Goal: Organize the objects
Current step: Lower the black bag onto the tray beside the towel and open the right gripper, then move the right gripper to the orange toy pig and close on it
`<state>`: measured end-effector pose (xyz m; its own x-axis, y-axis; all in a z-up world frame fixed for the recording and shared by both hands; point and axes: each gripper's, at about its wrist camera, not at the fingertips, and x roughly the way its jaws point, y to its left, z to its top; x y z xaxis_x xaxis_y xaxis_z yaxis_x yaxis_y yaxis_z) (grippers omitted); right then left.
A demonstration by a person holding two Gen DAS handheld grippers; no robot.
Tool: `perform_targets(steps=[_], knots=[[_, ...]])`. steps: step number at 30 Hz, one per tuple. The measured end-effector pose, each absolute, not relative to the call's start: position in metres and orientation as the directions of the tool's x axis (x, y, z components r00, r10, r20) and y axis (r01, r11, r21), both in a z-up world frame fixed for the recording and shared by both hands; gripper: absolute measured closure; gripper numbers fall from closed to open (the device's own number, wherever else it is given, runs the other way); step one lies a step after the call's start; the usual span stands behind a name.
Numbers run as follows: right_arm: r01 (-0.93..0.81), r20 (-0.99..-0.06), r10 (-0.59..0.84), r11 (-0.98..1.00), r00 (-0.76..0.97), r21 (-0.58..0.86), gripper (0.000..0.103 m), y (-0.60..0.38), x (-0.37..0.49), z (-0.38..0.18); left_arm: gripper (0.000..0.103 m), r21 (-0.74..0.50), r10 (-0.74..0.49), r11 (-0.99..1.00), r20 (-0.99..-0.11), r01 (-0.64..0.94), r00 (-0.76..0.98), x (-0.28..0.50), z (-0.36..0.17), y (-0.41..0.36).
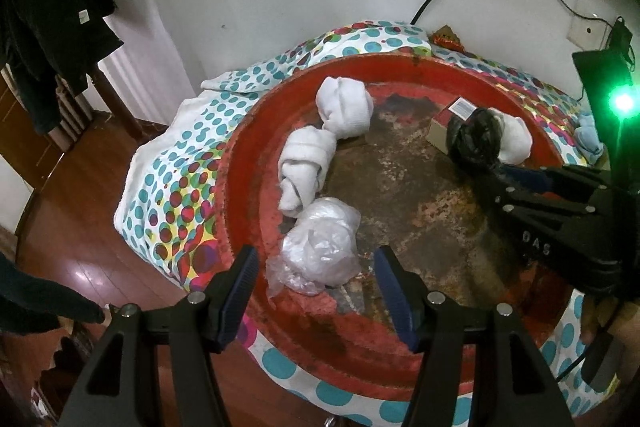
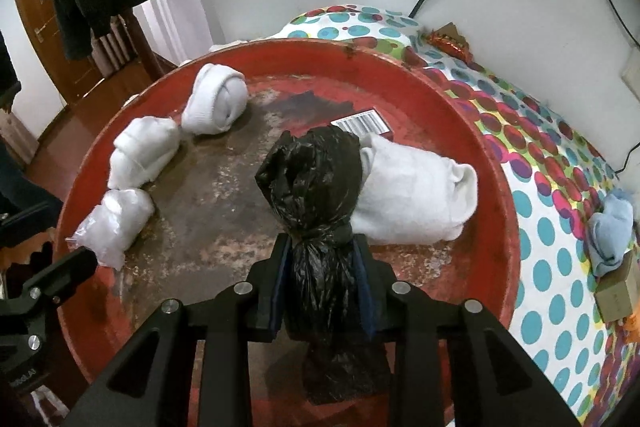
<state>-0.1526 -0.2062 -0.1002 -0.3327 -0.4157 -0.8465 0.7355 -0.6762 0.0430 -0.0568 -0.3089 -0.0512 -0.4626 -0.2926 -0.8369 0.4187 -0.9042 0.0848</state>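
A worn red round tray (image 1: 248, 163) (image 2: 492, 163) lies on a dotted cloth. Along its left side sit two rolled white socks (image 1: 344, 107) (image 1: 304, 167) and a clear plastic bundle (image 1: 320, 247) (image 2: 116, 223). My left gripper (image 1: 316, 261) hangs open just over that clear bundle, one finger on each side of it. My right gripper (image 2: 322, 251) (image 1: 508, 173) is shut on the knotted neck of a black plastic bag bundle (image 2: 312, 179) (image 1: 476, 139). The bundle's body lies against a folded white sock (image 2: 420, 195) and a small barcoded box (image 2: 364, 121).
The dotted cloth (image 2: 560, 187) spreads right of the tray, with a light blue sock (image 2: 612, 231) on a cardboard box (image 2: 618, 295) and an orange wrapper (image 2: 448, 43) by the wall. Dark clothes (image 1: 52, 7) hang at left over wooden floor (image 1: 80, 207). Cables run down the wall.
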Motion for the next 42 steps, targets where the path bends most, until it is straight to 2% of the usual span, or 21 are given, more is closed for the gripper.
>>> perform_targets(steps=[4, 8, 11, 19, 34, 42], knots=[[0.746, -0.824, -0.448, -0.664, -0.346, 0.048, 0.043, -0.202, -0.141, -0.092, 0.041, 0.071, -0.283, -0.904, -0.838, 0.421, -0.466, -0.057, -0.051, -0.310], [0.767, -0.806, -0.475, -0.640, -0.354, 0.041, 0.041, -0.195, -0.127, -0.081, 0.041, 0.070, -0.283, -0.902, -0.841, 0.425, -0.462, -0.057, -0.051, -0.310], [0.769, -0.789, -0.504, -0.637, -0.351, 0.065, 0.035, -0.181, -0.120, -0.072, 0.041, 0.070, -0.285, -0.903, -0.836, 0.425, -0.469, -0.056, -0.048, -0.307], [0.729, -0.751, -0.517, -0.681, -0.410, 0.070, 0.035, -0.113, -0.119, -0.053, 0.041, 0.073, -0.279, -0.916, -0.823, 0.394, -0.495, -0.058, -0.040, -0.288], [0.428, -0.765, -0.339, -0.899, -0.548, 0.091, 0.034, 0.067, -0.170, -0.074, 0.041, 0.134, -0.262, -0.953, -0.818, 0.273, -0.513, -0.068, -0.046, -0.231], [0.311, -0.778, -0.266, -0.946, -0.569, 0.096, 0.034, 0.124, -0.198, -0.092, 0.041, 0.136, -0.229, -0.969, -0.808, 0.205, -0.543, -0.067, -0.044, -0.203]])
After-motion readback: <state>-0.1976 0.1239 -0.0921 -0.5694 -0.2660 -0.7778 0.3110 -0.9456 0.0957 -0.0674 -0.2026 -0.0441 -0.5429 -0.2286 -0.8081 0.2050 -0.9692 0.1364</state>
